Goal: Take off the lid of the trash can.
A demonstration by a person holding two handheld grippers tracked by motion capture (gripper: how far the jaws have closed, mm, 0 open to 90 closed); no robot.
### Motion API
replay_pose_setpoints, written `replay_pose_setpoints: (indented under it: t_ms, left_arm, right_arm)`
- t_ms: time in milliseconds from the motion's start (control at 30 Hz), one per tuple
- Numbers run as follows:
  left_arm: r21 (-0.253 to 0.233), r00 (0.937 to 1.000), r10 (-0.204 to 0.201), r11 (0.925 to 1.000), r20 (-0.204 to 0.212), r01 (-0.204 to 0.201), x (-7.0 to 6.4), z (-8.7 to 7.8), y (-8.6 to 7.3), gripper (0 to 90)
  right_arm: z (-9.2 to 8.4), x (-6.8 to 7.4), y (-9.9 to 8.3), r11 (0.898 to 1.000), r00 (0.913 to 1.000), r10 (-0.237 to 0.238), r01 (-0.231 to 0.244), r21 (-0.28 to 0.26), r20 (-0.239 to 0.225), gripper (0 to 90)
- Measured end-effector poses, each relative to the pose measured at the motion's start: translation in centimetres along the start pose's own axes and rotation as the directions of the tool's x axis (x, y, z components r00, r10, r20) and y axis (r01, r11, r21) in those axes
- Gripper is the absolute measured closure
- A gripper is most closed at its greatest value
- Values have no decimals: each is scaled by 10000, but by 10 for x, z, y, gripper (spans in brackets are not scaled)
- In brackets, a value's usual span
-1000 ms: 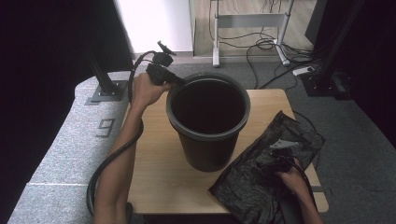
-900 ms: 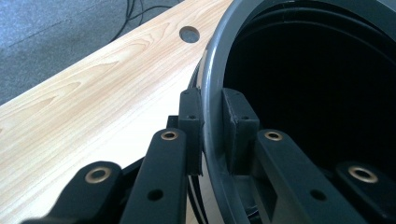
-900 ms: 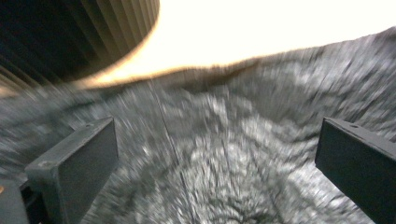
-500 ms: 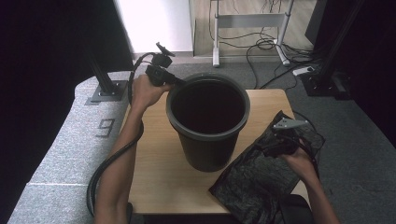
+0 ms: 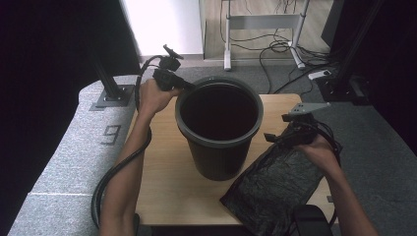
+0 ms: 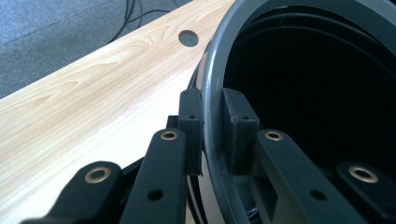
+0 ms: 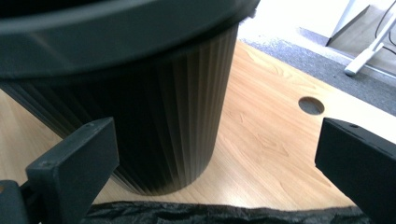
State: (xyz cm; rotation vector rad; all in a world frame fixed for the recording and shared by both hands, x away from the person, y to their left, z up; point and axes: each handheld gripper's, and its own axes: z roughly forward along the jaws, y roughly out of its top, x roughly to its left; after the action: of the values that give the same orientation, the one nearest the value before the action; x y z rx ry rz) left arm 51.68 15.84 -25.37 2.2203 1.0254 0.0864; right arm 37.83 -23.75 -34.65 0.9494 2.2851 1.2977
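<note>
A black ribbed bin [image 5: 216, 160] stands upright in the middle of the wooden table [image 5: 157, 182]. My left gripper [image 5: 184, 87] is at its far left rim. In the left gripper view my left gripper [image 6: 212, 100] is shut on the bin's grey rim [image 6: 219, 60], one pad outside and one inside. A crumpled black plastic bag [image 5: 275, 187] lies to the right of the bin and reaches up toward my right gripper [image 5: 278, 140], which hovers above it. My right gripper [image 7: 219, 140] stands wide open and faces the bin's wall [image 7: 163, 116], with the bag's edge [image 7: 210, 214] low between the jaws.
The table has a round cable hole [image 7: 311, 105] near its far edge. Grey carpet surrounds the table. A black stand base [image 5: 110, 93] sits on the floor at the left, and cables and white desk legs [image 5: 265, 29] lie behind.
My right hand has risen from the bag's near end to beside the bin, and the bag now looks drawn up toward it. The left gripper stayed on the rim.
</note>
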Motion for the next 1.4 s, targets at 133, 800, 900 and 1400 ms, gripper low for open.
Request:
replay_pose_setpoints:
  t_ms: [133,800,900,1400]
  left_arm:
    - [10,10000,-67,10000,34,67,1,0,0,792]
    - [207,9998,-192,9996,87,190,3,4,-1,791]
    - [93,9992,-336,9994,195,335,3,3,-1,792]
    - [-623,9970,-684,9956,364,705,11,-30,-4,792]
  right_arm:
    - [0,2,9,10000,9999,-15,14,-71,-142,0]
    - [7,3,21,9996,9998,-198,197,190,71,0]
    - [5,2,23,10000,10000,24,-24,-79,-73,0]
    - [3,-7,4,9997,9999,116,-114,-226,108,0]
